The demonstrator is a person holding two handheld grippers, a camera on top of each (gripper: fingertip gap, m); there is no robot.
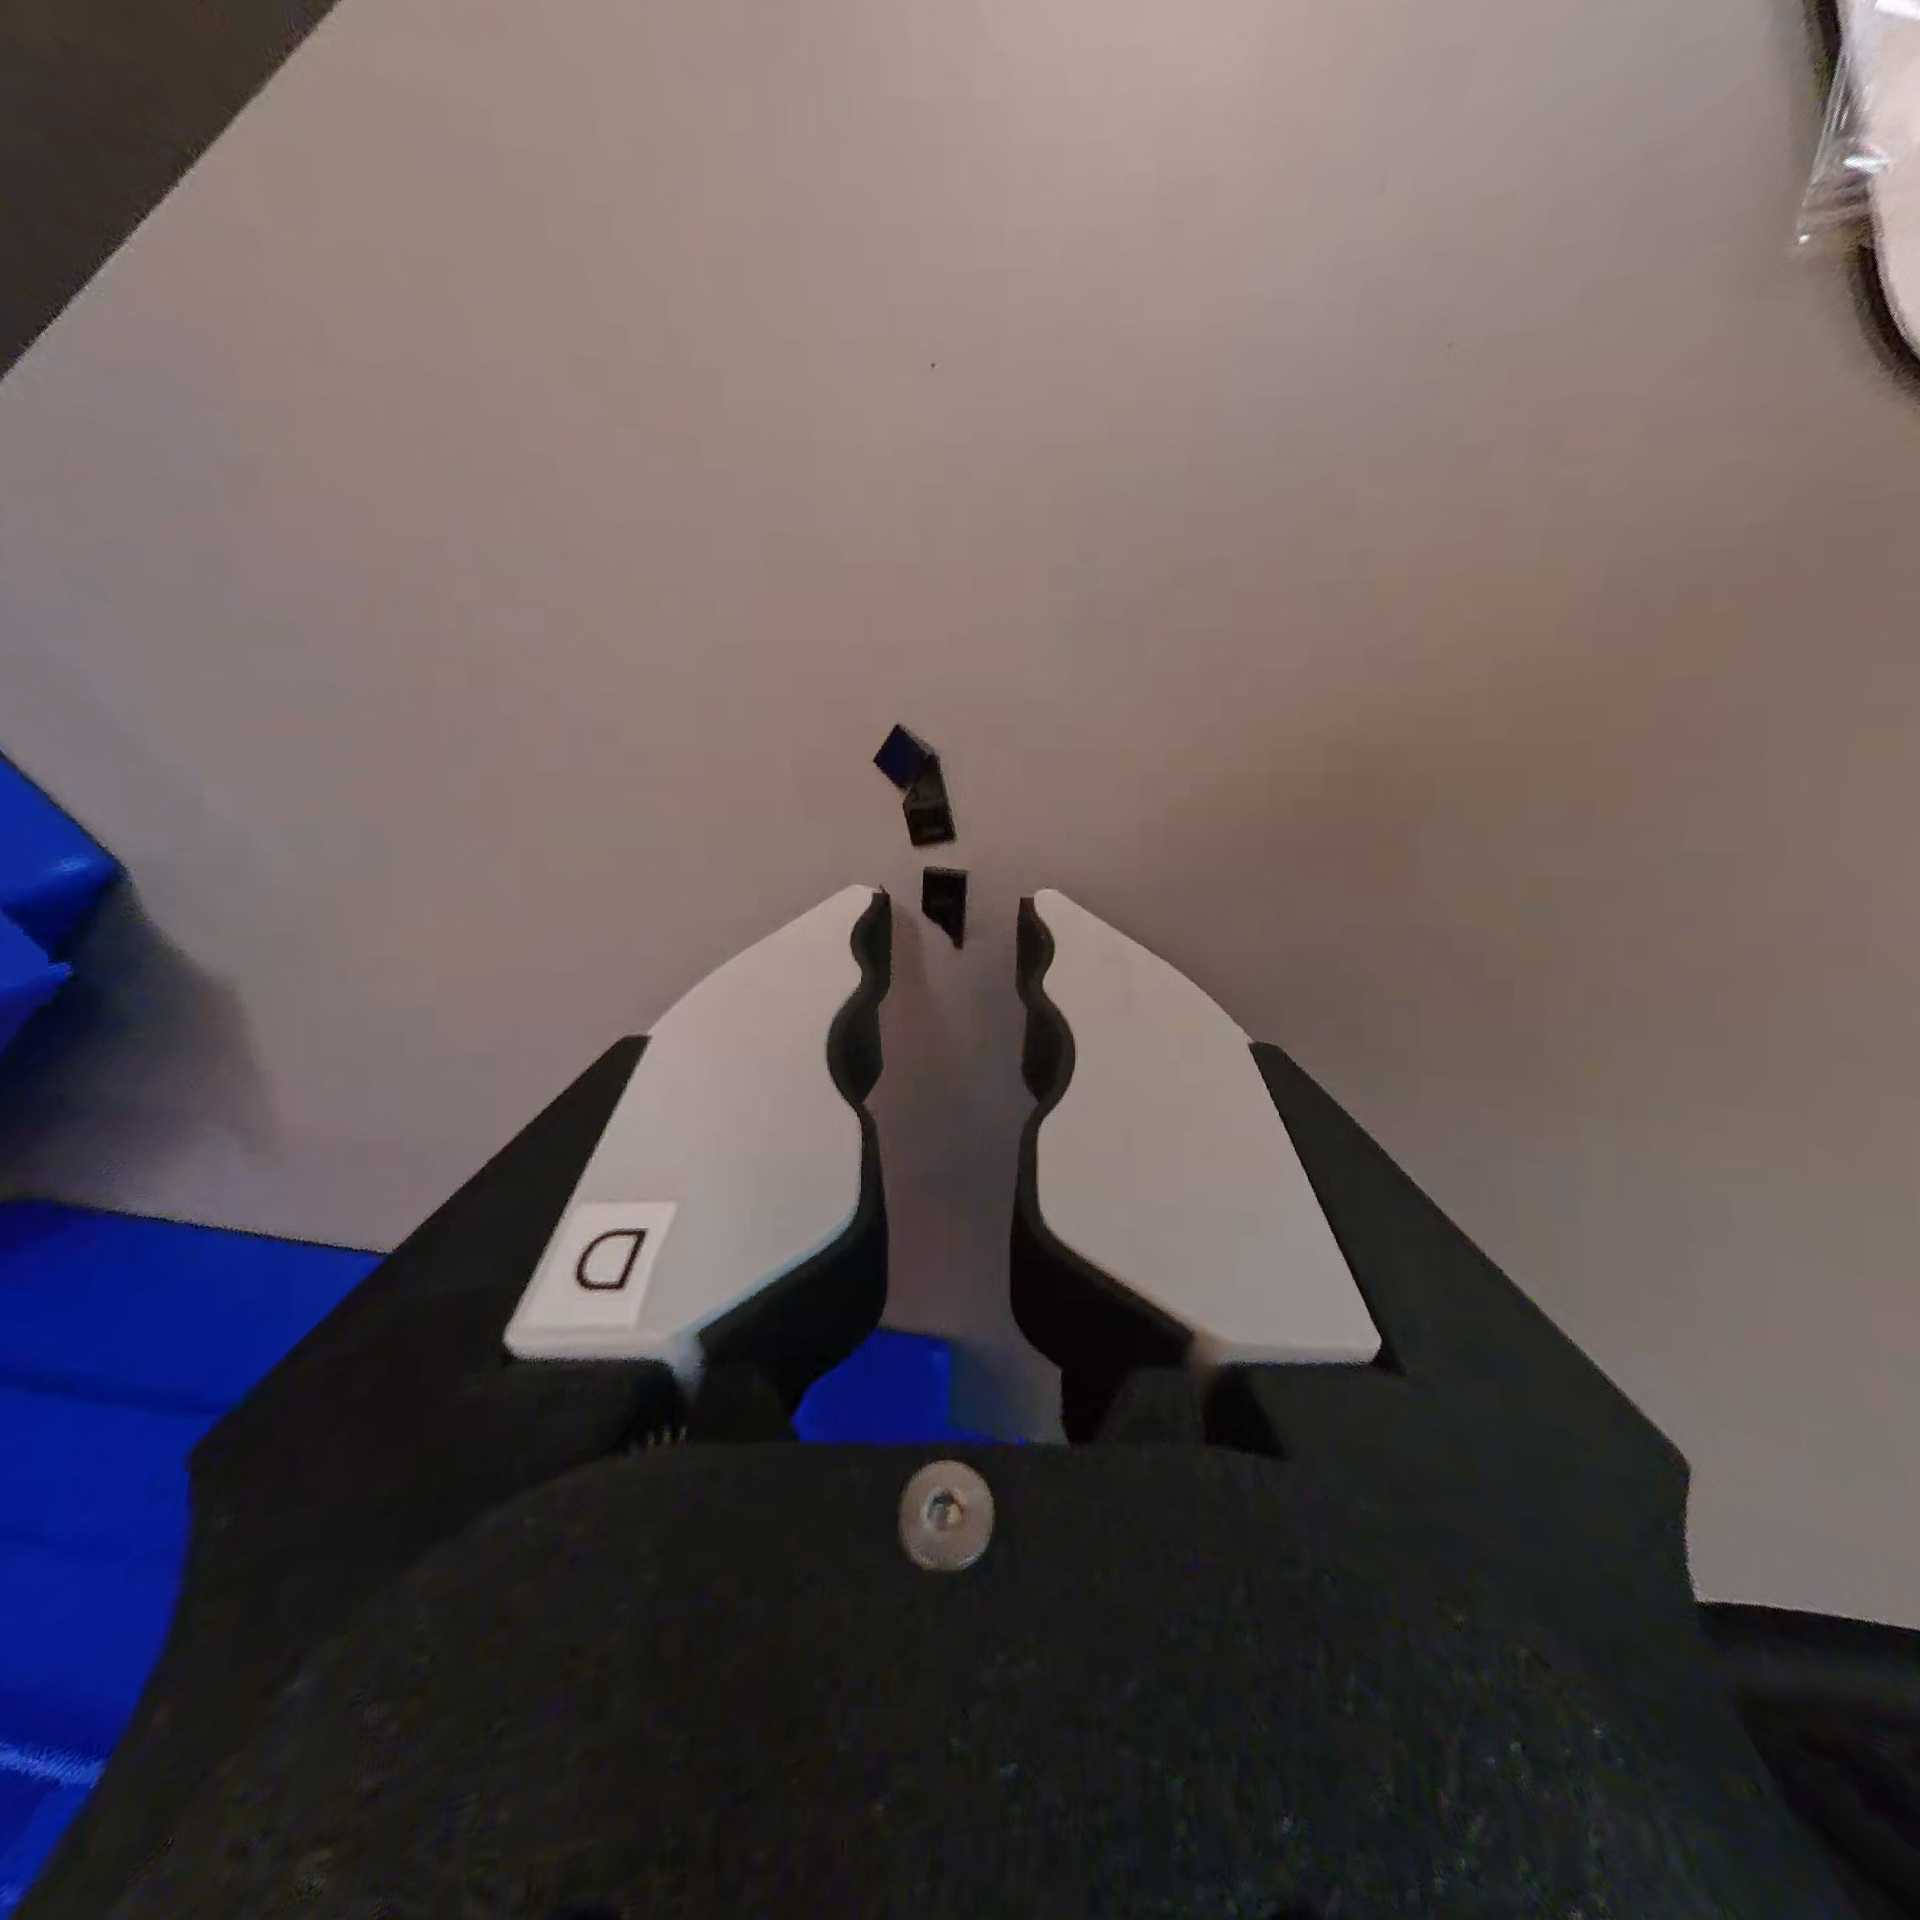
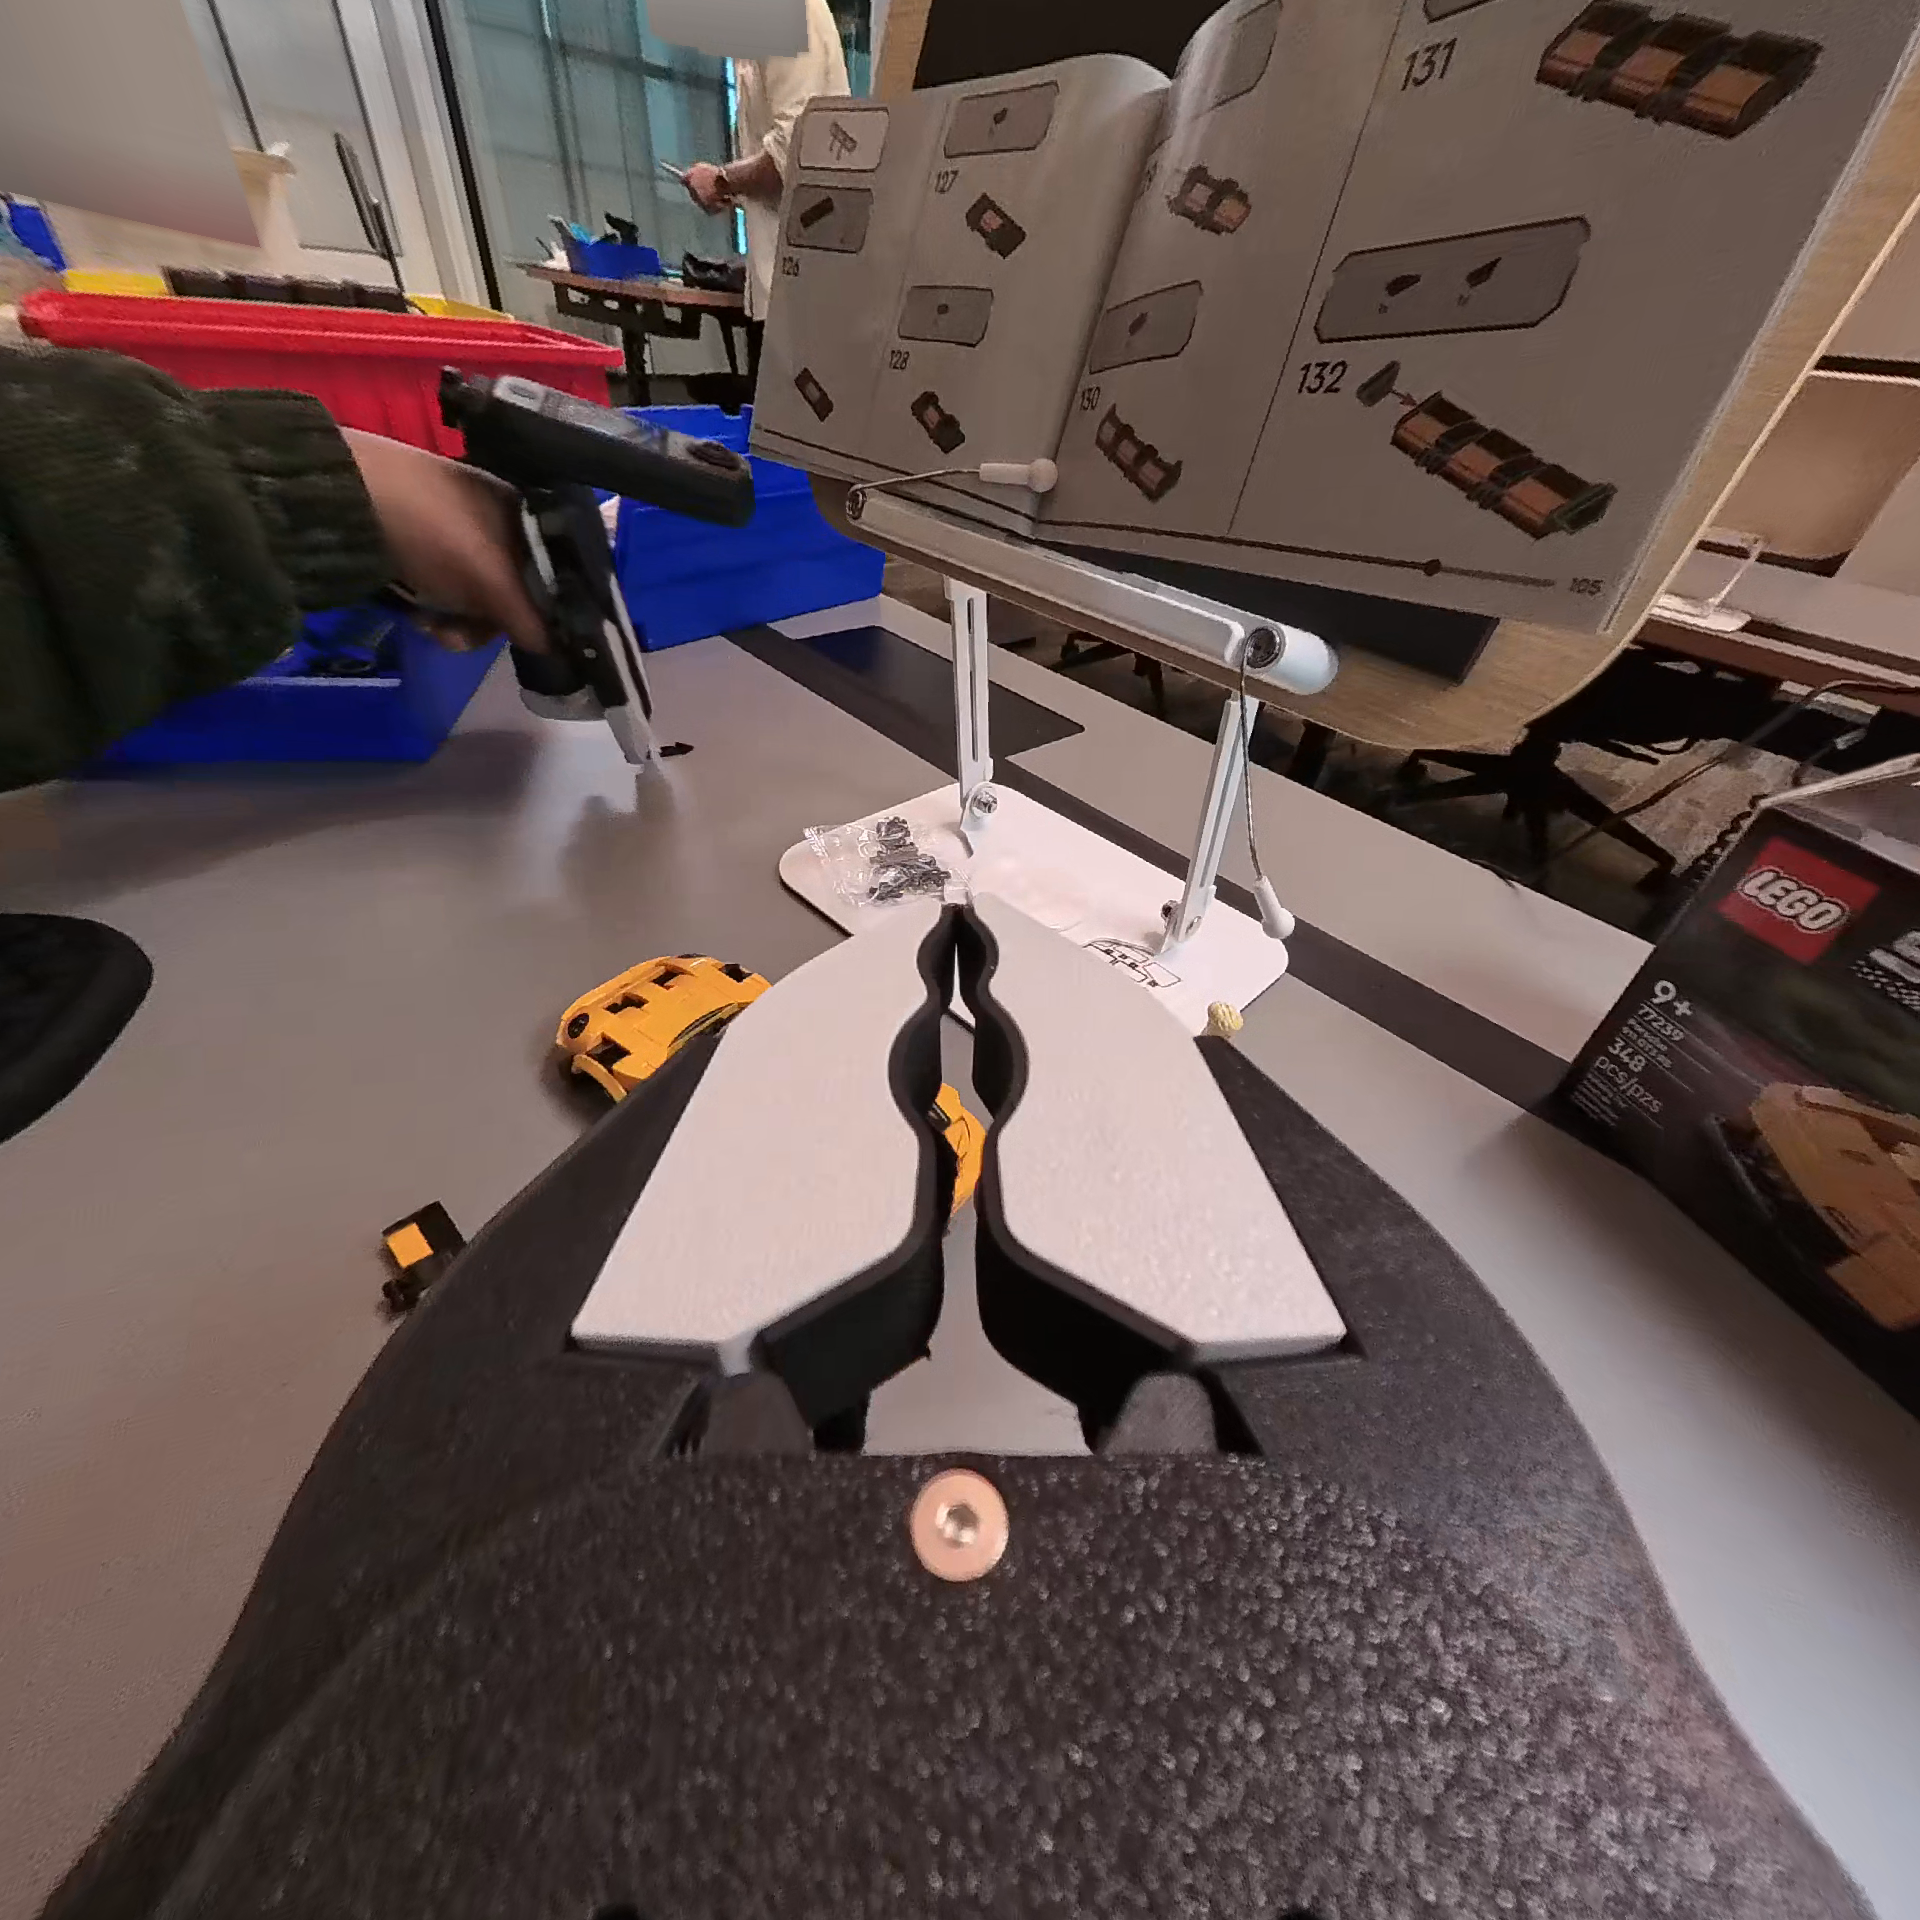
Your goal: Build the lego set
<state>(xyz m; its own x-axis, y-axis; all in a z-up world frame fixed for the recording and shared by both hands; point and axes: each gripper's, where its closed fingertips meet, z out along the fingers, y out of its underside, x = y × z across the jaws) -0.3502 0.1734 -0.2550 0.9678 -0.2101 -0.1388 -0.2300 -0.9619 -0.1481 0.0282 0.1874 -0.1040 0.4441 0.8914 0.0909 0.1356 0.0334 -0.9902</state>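
Lego pieces first: three small black bits (image 1: 928, 821) lie on the grey table (image 1: 1247, 520) right at the tips of my left gripper (image 1: 954, 902). Nearest bit sits between the fingertips (image 1: 868, 909) w/o touching either; jaws are spread, nothing held. The other two lie just beyond that one, touching each other. Blue bins (image 1: 62, 1351) sit left of the left gripper, at the table edge.

Right gripper (image 2: 961, 920) is pinched closed at the tips, empty as far as I can see. Taking the white book stand (image 2: 1049, 862) as landmark: instruction booklet (image 2: 1299, 312) is propped open on it, a clear bag of small dark parts (image 2: 883, 862) lies on its base plate, and the yellow lego car (image 2: 655, 1013) sits on the table near-left of the base, partly hidden behind my right fingers. A small yellow-black sub-assembly (image 2: 421, 1247) lies nearer me than the car. Lego box (image 2: 1766, 1091) stands right of the stand. Left of the stand, a sleeved hand (image 2: 457, 540) holds the left gripper tips-down at the table, w/ blue and red bins (image 2: 312, 358) behind it.
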